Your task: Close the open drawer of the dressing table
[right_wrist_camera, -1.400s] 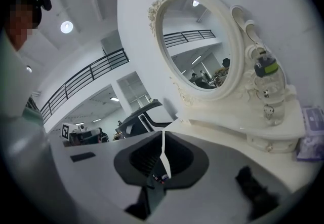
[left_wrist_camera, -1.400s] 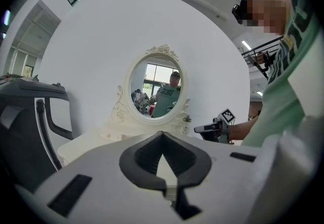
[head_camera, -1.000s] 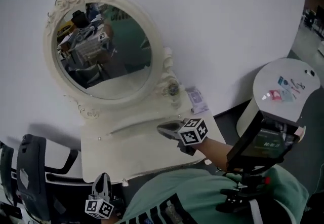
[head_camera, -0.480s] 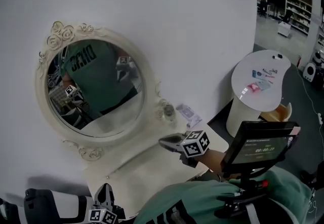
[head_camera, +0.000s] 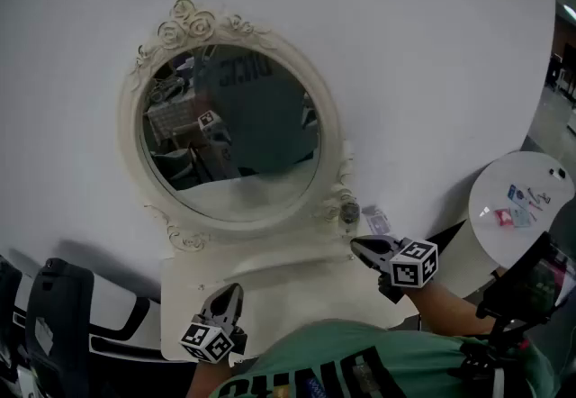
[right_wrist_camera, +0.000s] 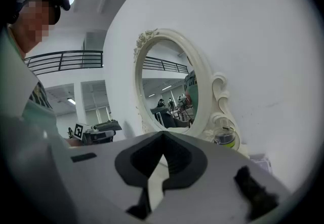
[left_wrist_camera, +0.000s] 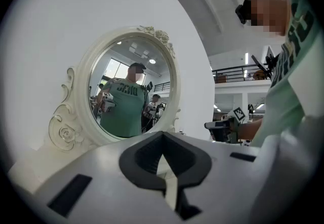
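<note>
The white desk (head_camera: pixel 270 302) stands against the wall with its oval mirror (head_camera: pixel 234 131) rising from its back edge. The drawer sits somewhere in the low ledge right under the mirror, but from above I cannot tell whether it stands out or lies flush. The left tongs (head_camera: pixel 231 290) hang over the desk's front, below the mirror's lower left edge, clenched on nothing. The right tongs (head_camera: pixel 358 246) are below the mirror's lower right edge, likewise clenched and empty. A small jar (head_camera: pixel 349 213) stands at the mirror's right foot, with a flat packet (head_camera: pixel 376 220) just beside it. Well to the right of the mirror is a round desk (head_camera: pixel 531 173) bearing small items.
</note>
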Action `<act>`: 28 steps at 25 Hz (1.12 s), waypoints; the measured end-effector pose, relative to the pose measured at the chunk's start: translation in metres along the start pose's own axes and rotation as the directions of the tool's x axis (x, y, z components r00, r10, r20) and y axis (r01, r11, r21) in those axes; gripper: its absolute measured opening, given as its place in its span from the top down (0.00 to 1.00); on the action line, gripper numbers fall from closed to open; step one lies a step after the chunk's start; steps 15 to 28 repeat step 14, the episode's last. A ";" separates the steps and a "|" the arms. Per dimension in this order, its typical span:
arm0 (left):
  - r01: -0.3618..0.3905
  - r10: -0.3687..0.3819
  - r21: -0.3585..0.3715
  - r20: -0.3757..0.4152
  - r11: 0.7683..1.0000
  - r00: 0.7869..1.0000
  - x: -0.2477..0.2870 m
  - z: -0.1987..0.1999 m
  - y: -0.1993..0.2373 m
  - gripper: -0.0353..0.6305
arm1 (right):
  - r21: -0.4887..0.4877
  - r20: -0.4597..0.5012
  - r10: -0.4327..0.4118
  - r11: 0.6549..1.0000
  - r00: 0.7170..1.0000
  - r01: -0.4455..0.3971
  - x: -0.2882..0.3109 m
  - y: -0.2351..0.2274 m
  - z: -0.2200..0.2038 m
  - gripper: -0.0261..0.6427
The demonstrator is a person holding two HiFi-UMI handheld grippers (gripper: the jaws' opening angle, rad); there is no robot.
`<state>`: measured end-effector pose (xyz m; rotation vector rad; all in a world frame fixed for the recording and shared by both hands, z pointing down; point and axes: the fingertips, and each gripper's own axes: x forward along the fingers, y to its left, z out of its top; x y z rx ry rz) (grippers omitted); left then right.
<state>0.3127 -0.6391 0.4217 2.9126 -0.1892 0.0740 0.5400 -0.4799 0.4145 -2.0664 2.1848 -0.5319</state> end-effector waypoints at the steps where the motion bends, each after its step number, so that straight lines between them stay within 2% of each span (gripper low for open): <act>1: -0.001 0.001 0.006 0.004 1.000 1.000 0.000 0.003 0.001 0.95 | 0.003 0.002 -0.002 1.000 1.000 0.002 0.000 -0.002 -0.001 0.94; 8: -0.039 0.039 -0.025 0.006 0.999 0.999 -0.008 0.003 0.025 0.95 | -0.021 0.017 0.017 1.000 1.000 -0.016 0.016 0.000 0.011 0.94; 28: -0.029 0.029 -0.029 0.000 0.999 1.000 -0.005 0.006 0.033 0.95 | -0.016 0.009 0.025 1.000 1.000 -0.025 0.024 0.004 0.009 0.94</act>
